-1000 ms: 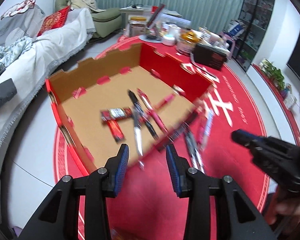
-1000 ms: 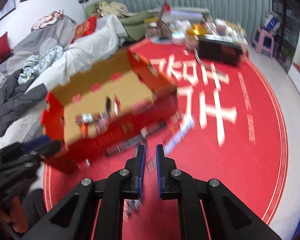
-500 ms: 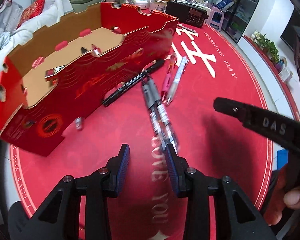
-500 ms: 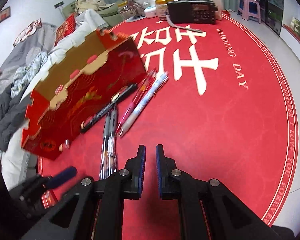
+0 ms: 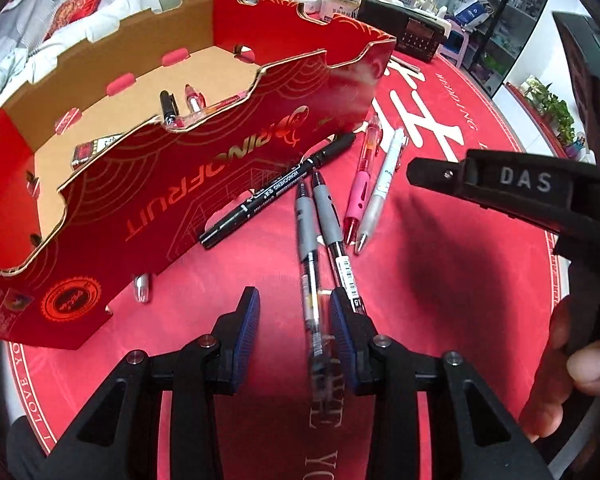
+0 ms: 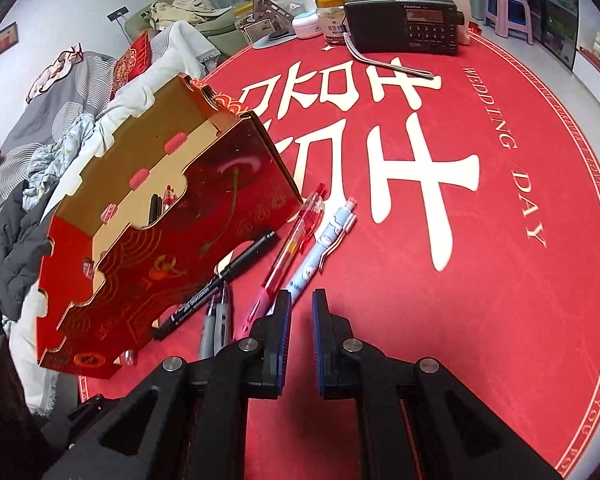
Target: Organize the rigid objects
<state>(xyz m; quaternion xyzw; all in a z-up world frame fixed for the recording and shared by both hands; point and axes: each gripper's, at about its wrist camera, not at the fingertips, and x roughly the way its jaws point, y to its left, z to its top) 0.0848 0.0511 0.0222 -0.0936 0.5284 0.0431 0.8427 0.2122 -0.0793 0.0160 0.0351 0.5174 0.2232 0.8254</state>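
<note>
left wrist view: left tool [image 5: 294,322] low over a round red mat [image 5: 440,300], jaws partly apart, gripping nothing; barrel of a clear gel pen [image 5: 313,312] running up between the blue pads, hard against the right pad, well clear of the left one. beside it a second grey-grip gel pen [image 5: 332,228], lying almost parallel, its near end hidden behind the right finger. further left a black marker [image 5: 278,190], slanting towards a red cardboard box [image 5: 188,184]. to the right a pink pen [image 5: 362,184] and a white pen [image 5: 382,190] side by side. a small clear cap [image 5: 142,288] just at the near foot of the box wall. inside the box, a few more pens [image 5: 180,106] on the brown bottom. at far right the right tool [image 5: 500,188], black, held in a hand [image 5: 572,368]. clutter and a black radio [image 5: 404,34] at the far edge of the mat.

right wrist view: right tool [image 6: 300,312] with pads drawn close, only a slim gap, nothing in it. just past its left finger the pink pen [image 6: 296,248] and the white pen [image 6: 324,248], angled up to the right. black marker [image 6: 216,284] left of those, against the box [image 6: 168,248]. two grey pens [image 6: 216,320] near the left finger, partly covered by it. radio [image 6: 404,24] far off at the top. bedding [image 6: 52,128] at far left.
</note>
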